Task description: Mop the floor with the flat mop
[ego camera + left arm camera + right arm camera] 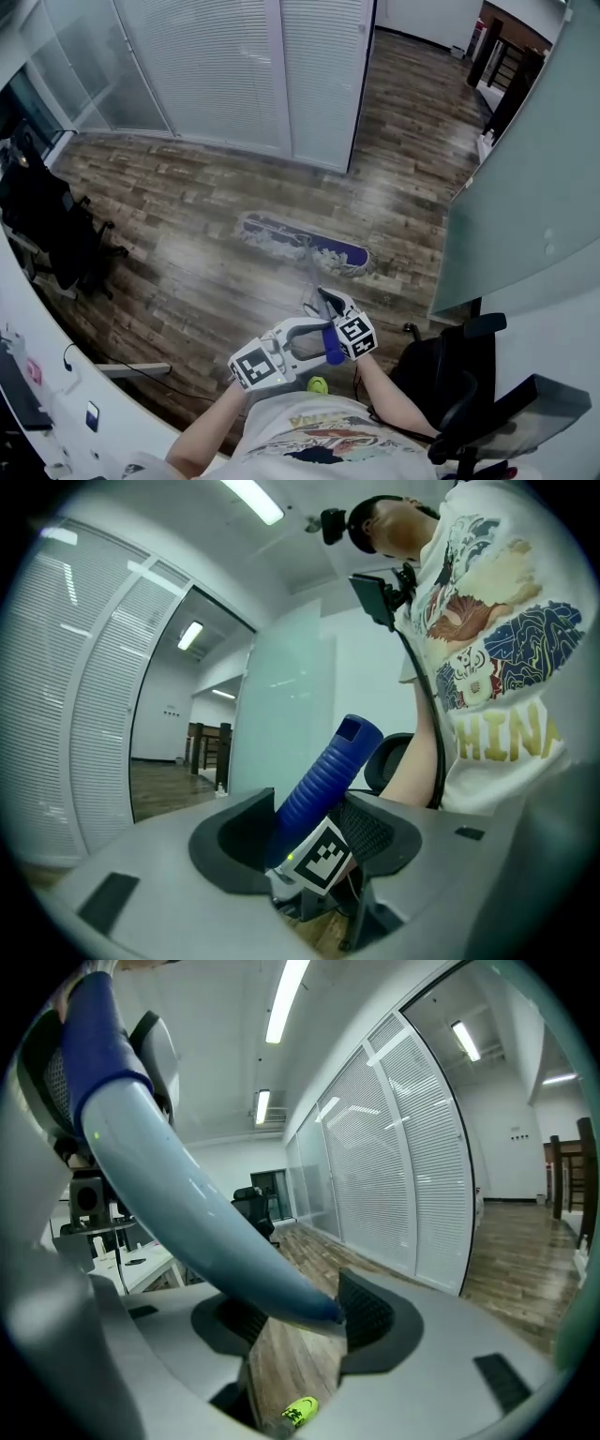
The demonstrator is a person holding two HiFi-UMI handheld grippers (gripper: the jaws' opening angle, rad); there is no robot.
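Now, the flat mop (303, 242) lies with its head flat on the wood floor (178, 206), out ahead of the person, its pole (197, 1213) slanting back up to both grippers. The left gripper (314, 339) has its fingers closed on the ribbed blue handle end (323, 775), which stands tilted between them. The right gripper (328, 302) sits just beside it, further down the pale pole, its fingers clamped across it, spread only as wide as the shaft.
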